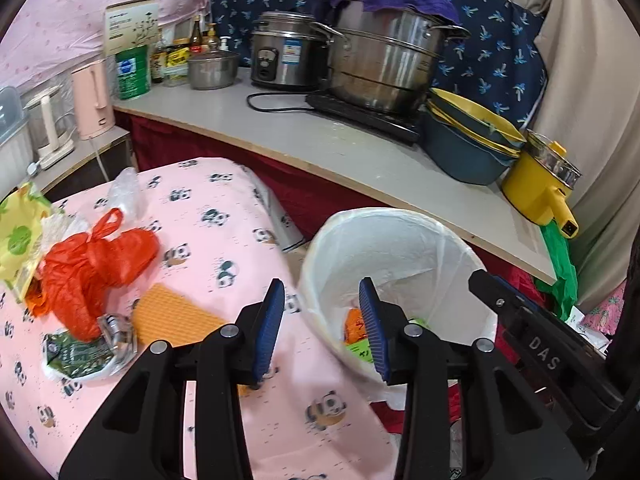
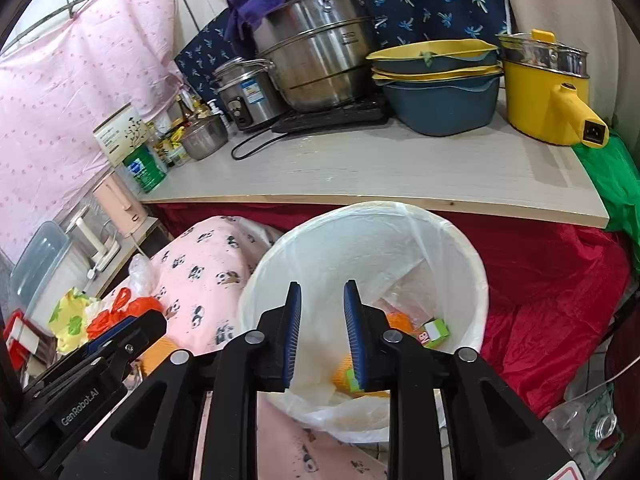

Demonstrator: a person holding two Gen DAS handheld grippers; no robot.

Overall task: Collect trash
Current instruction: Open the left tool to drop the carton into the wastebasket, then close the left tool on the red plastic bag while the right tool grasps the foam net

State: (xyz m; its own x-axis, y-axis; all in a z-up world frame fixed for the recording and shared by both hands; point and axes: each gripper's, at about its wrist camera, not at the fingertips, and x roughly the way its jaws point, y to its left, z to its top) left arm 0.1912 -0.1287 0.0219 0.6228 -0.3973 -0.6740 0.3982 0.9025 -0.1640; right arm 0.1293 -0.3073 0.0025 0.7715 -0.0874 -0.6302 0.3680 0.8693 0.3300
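A white bin [image 1: 400, 232] lined with a clear bag stands beside the pink panda-print table [image 1: 224, 240]. Inside it lie orange scraps [image 2: 400, 322] and a small green carton [image 2: 436, 332]. On the table are a red plastic bag [image 1: 92, 272], an orange ridged sheet [image 1: 172, 316], a green wrapper [image 1: 72, 354] in a white dish, and a yellow-green bag [image 1: 20, 236]. My left gripper [image 1: 322, 282] hangs open over the table's edge by the bin's rim, with nothing between its fingers. My right gripper [image 2: 323, 284] is open above the bin's mouth, also holding nothing.
Behind the bin runs a counter [image 2: 380, 172] carrying a big steel pot [image 2: 320, 48], a rice cooker [image 2: 244, 96], stacked blue-yellow basins [image 2: 440, 92] and a yellow electric pot [image 2: 548, 100]. Red cloth [image 2: 560, 300] hangs under the counter. Kettles [image 1: 90, 100] stand at the left.
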